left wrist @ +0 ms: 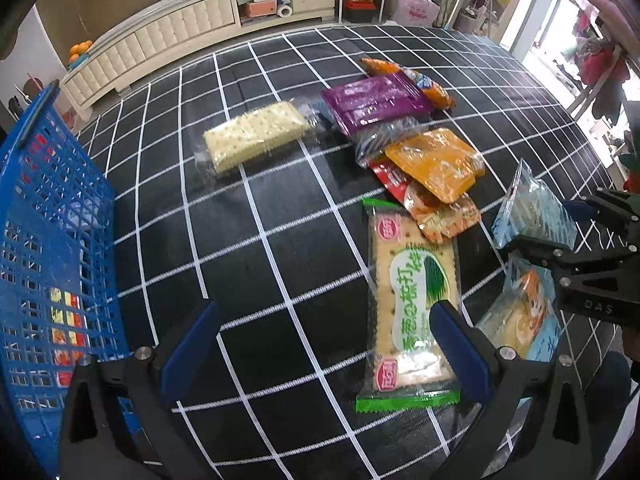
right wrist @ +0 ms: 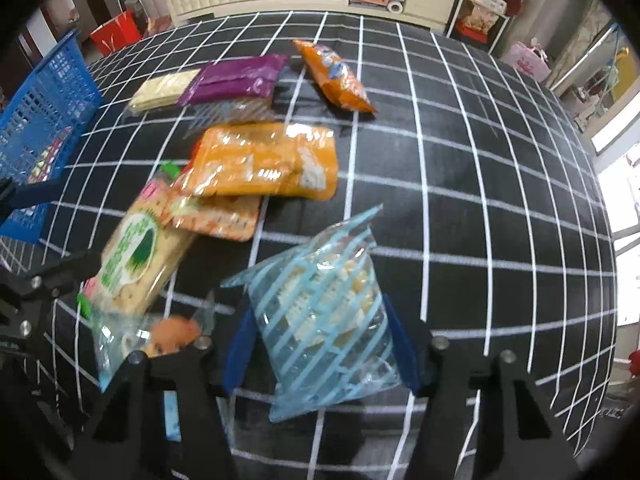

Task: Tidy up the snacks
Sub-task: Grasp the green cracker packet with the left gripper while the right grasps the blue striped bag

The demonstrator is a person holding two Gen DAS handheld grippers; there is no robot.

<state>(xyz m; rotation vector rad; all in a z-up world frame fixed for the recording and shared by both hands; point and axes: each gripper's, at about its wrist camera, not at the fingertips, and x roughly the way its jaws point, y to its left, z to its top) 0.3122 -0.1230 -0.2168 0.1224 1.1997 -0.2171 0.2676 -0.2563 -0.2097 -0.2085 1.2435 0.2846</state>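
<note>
Several snack packs lie on the black grid-patterned cloth (left wrist: 280, 240). My right gripper (right wrist: 320, 348) is shut on a blue-striped clear bag (right wrist: 328, 312) and holds it off the cloth; the bag also shows in the left wrist view (left wrist: 532, 216). My left gripper (left wrist: 324, 344) is open and empty, with its right finger over a green cracker pack (left wrist: 412, 300). The blue basket (left wrist: 48, 240) stands at the left with packs inside.
A plain cracker pack (left wrist: 256, 136), a purple pack (left wrist: 372, 100), an orange pouch (left wrist: 436, 160), an orange chip bag (right wrist: 332, 76) and a clear bag with orange print (left wrist: 520, 316) lie on the cloth. A white cabinet (left wrist: 180, 28) stands behind.
</note>
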